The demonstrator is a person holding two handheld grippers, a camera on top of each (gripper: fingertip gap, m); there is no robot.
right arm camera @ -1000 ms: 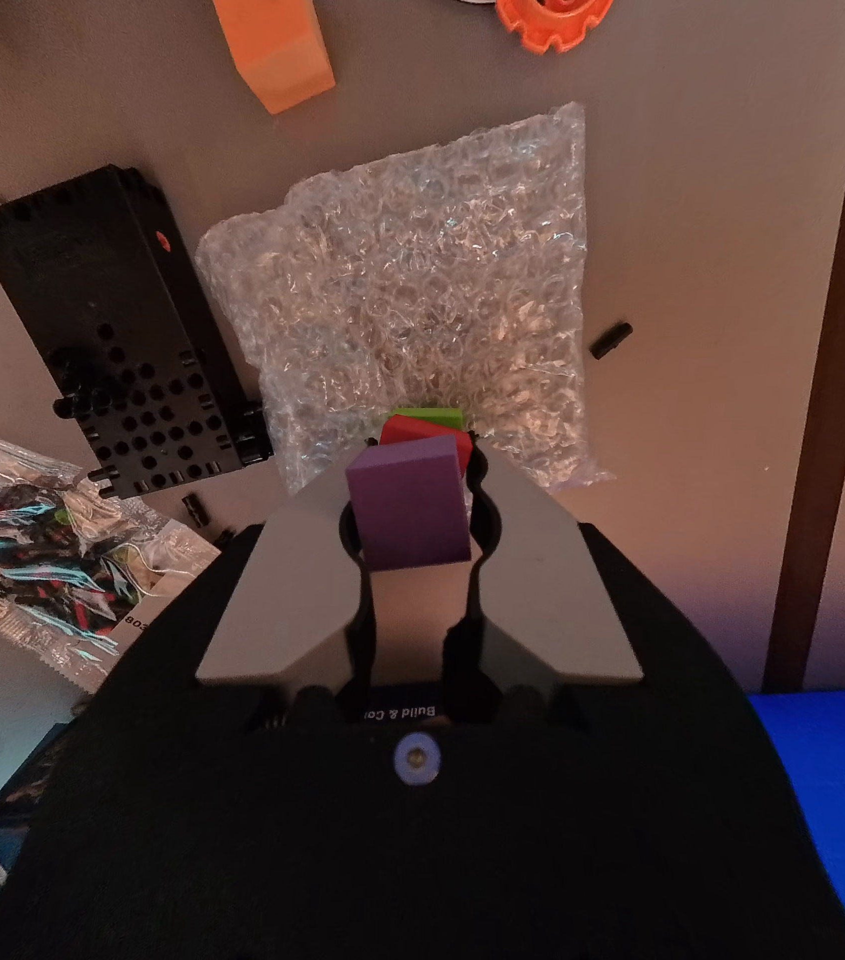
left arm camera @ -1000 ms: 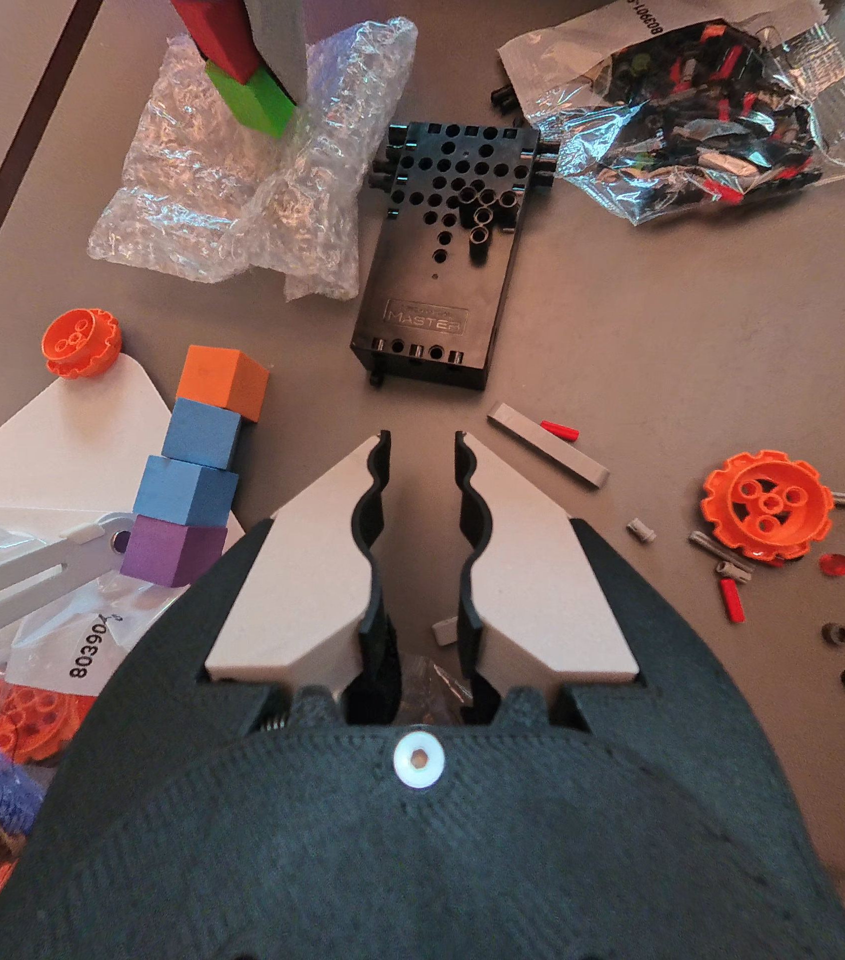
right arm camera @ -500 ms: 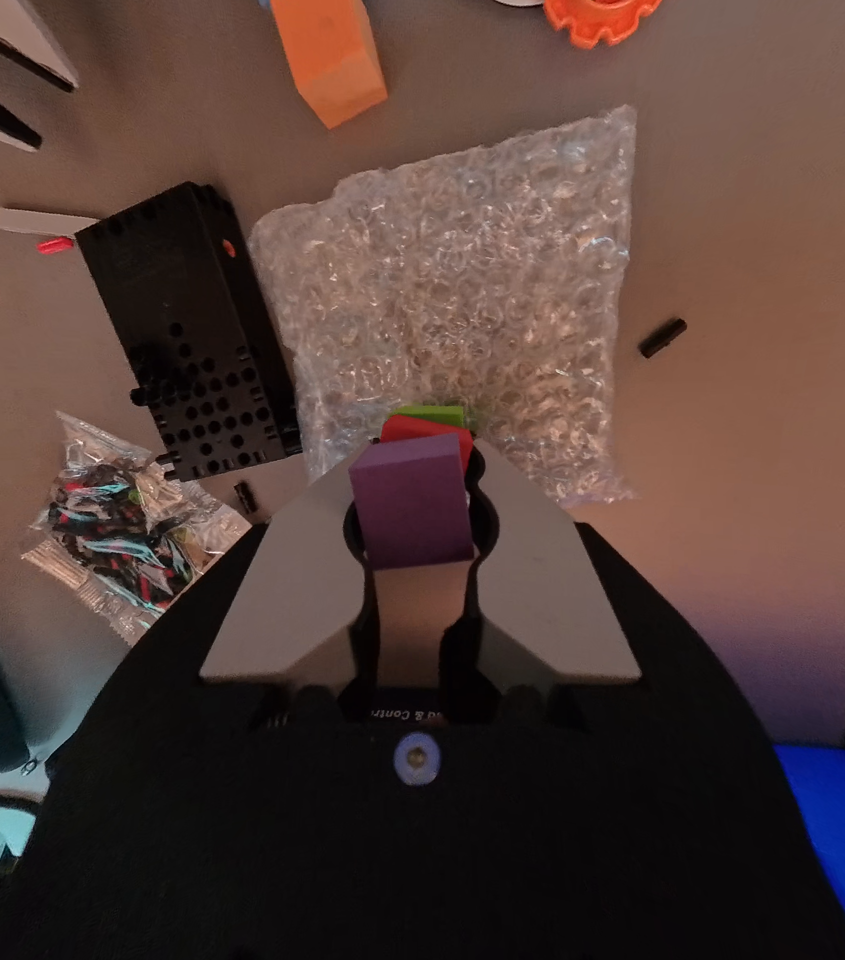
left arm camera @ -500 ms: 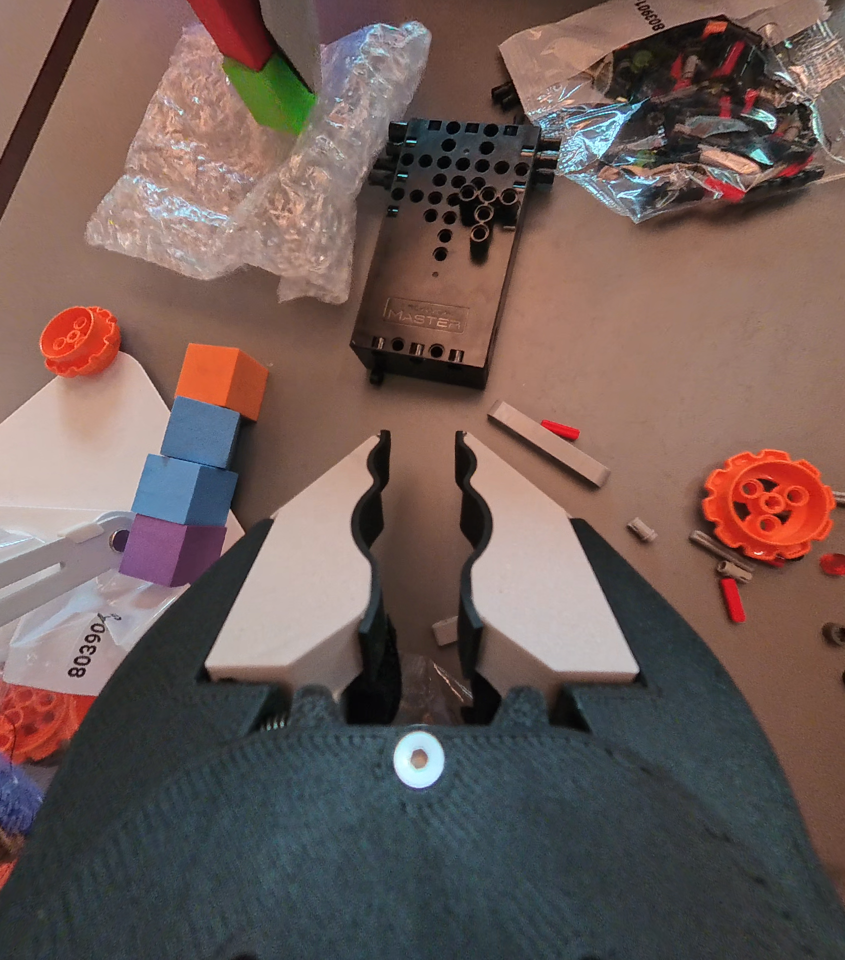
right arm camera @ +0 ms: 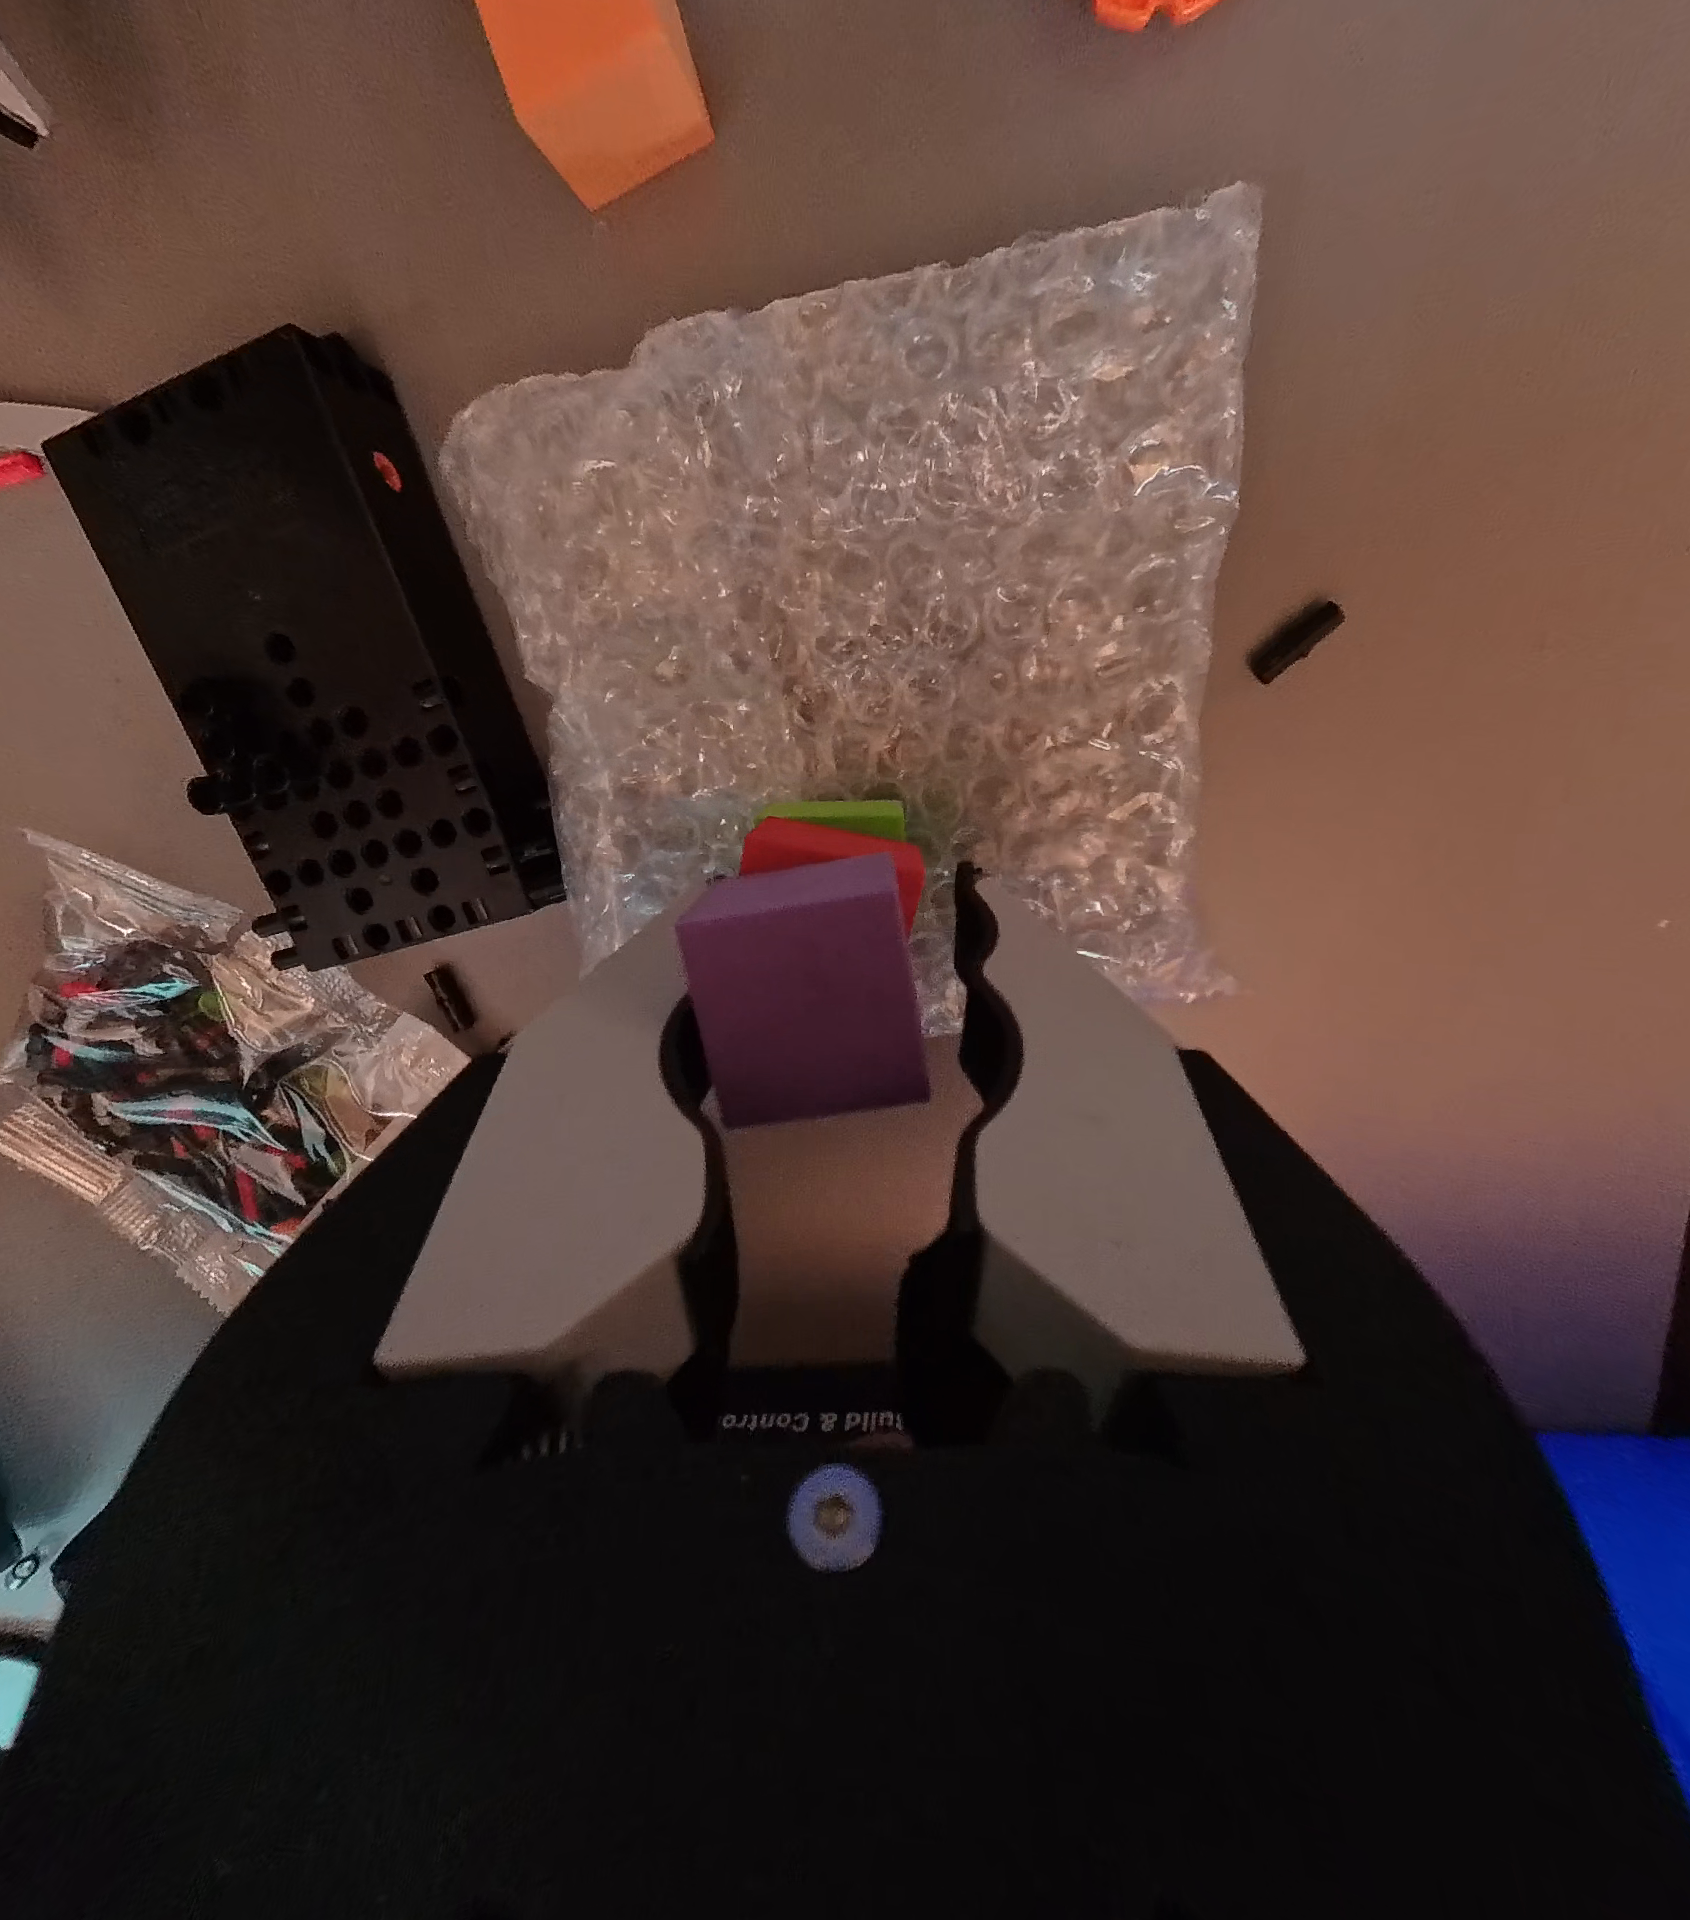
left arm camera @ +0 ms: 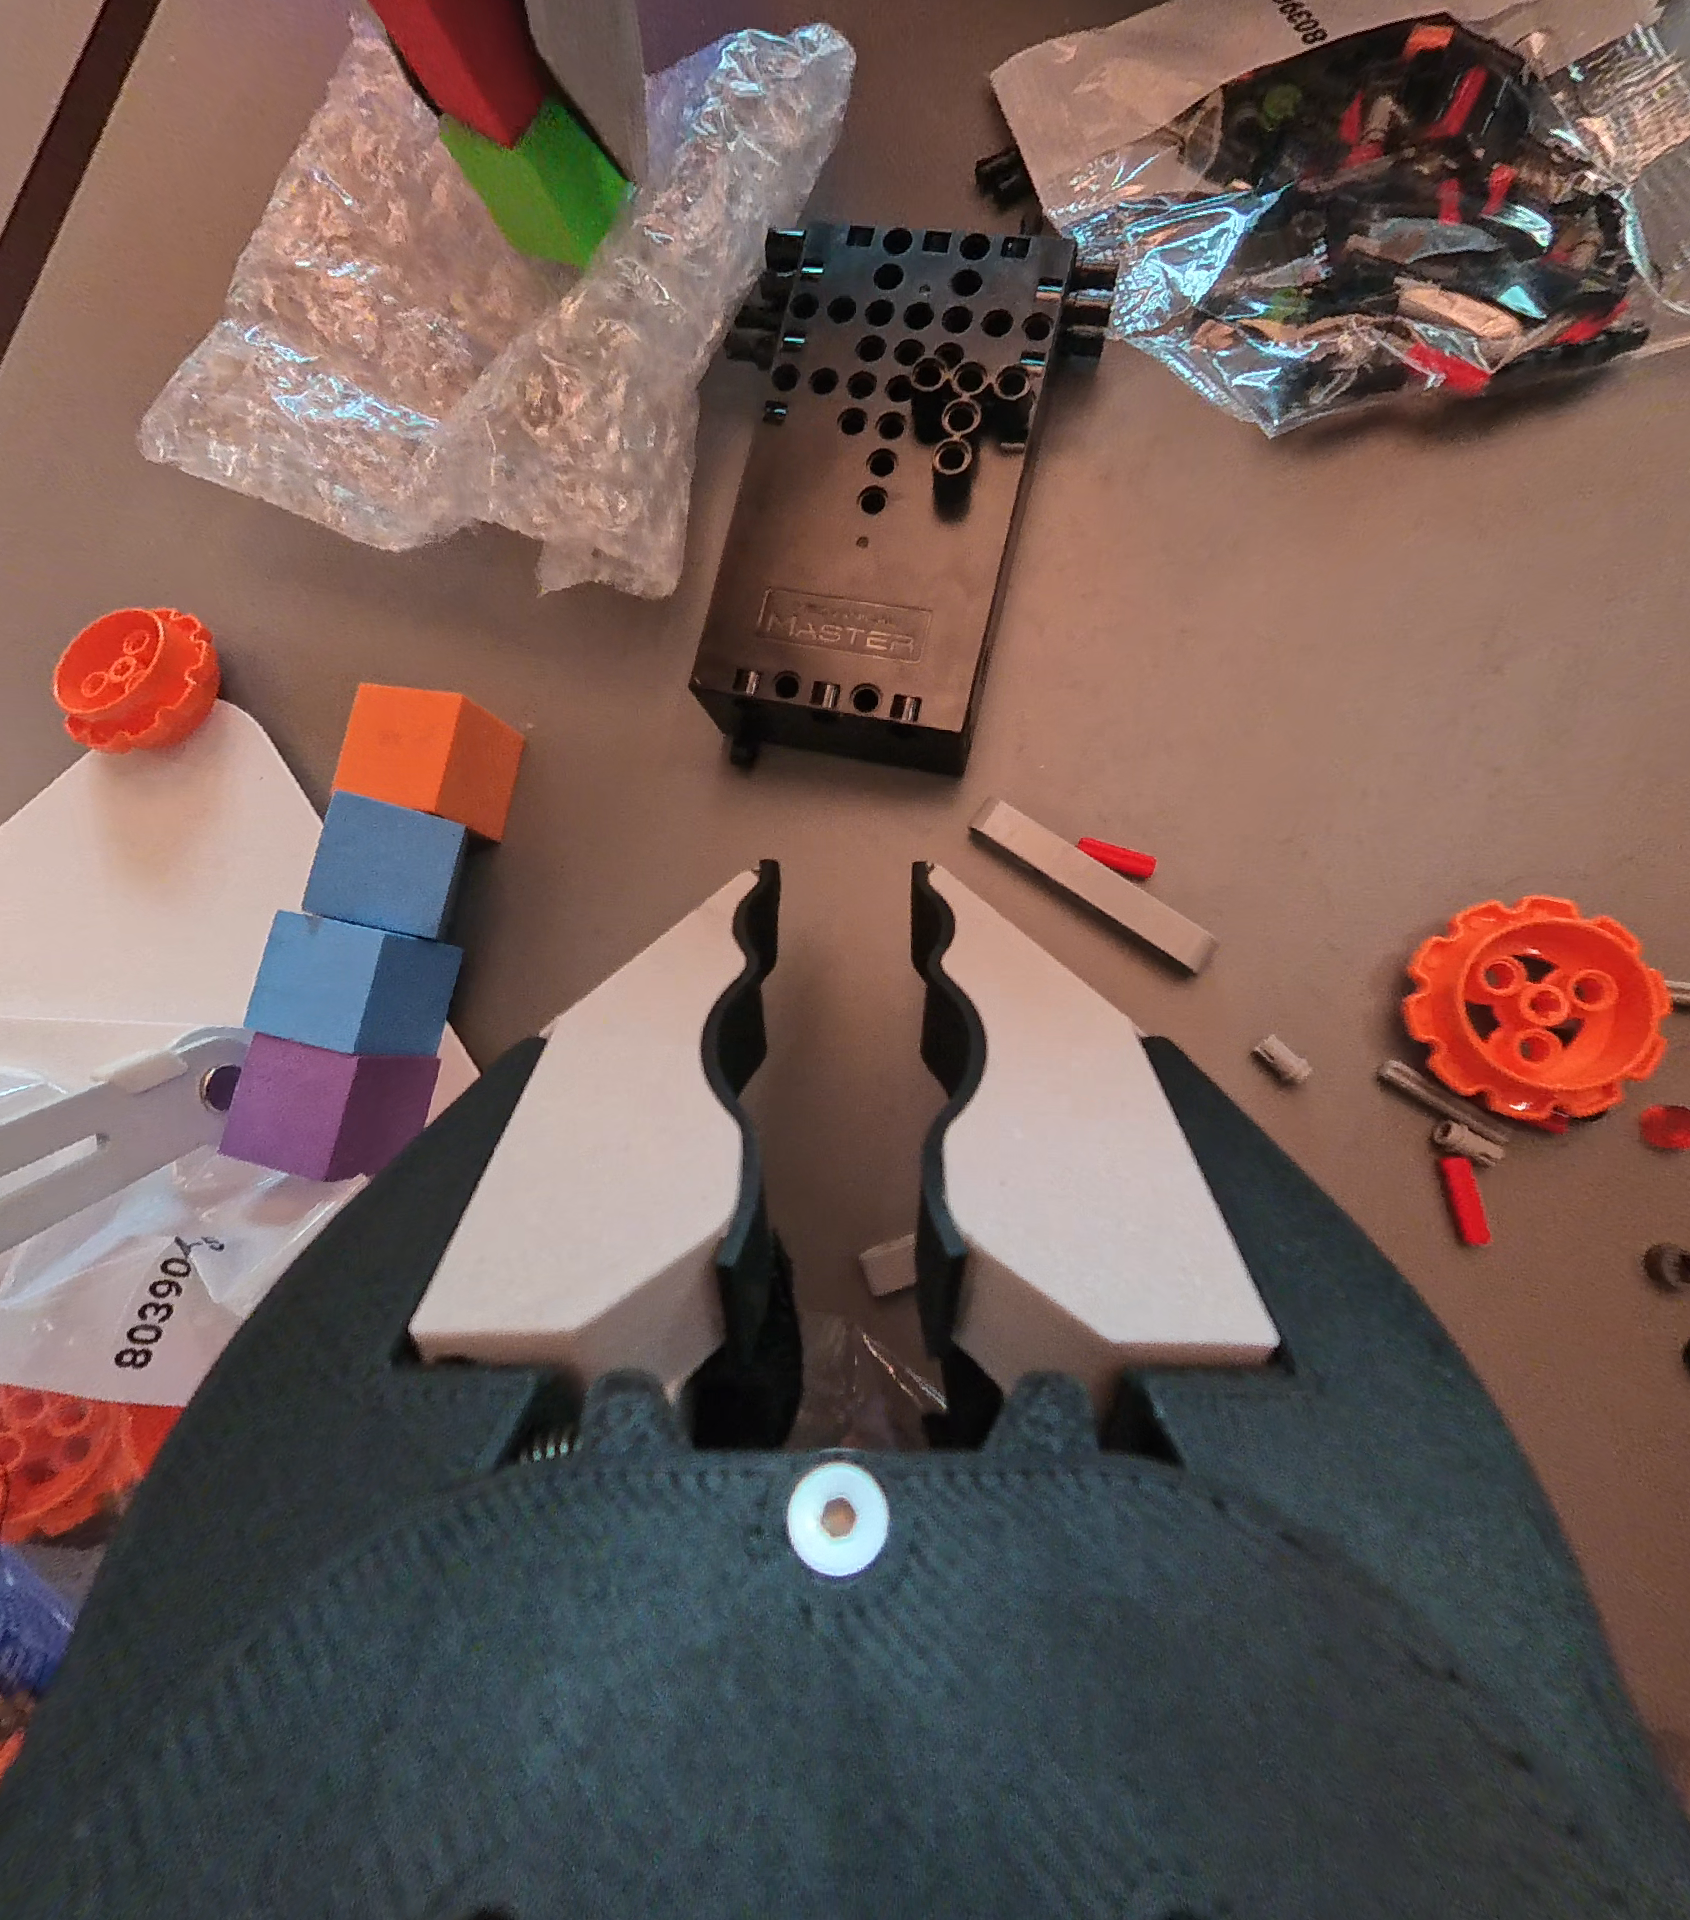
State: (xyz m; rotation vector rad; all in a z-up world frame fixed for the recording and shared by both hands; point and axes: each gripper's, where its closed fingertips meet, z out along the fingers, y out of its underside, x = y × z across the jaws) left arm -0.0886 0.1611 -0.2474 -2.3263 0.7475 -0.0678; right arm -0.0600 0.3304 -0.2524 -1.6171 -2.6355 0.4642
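left wrist view: the left gripper [left arm camera: 841, 883] hangs over the grey surface [left arm camera: 1288, 665], fingers spread with nothing between them. a leaning row of orange, blue and purple cubes [left arm camera: 368, 925] lies at ten o'clock, a black perforated block [left arm camera: 882, 499] at twelve, an orange gear [left arm camera: 1537, 1008] at three.

right wrist view: the right gripper [right arm camera: 841, 914] has its fingers apart around a purple block [right arm camera: 805, 1003]; whether the right finger touches it, i cannot tell. red block [right arm camera: 820, 847] and green block [right arm camera: 836, 816] sit beyond it, over bubble wrap [right arm camera: 872, 582].
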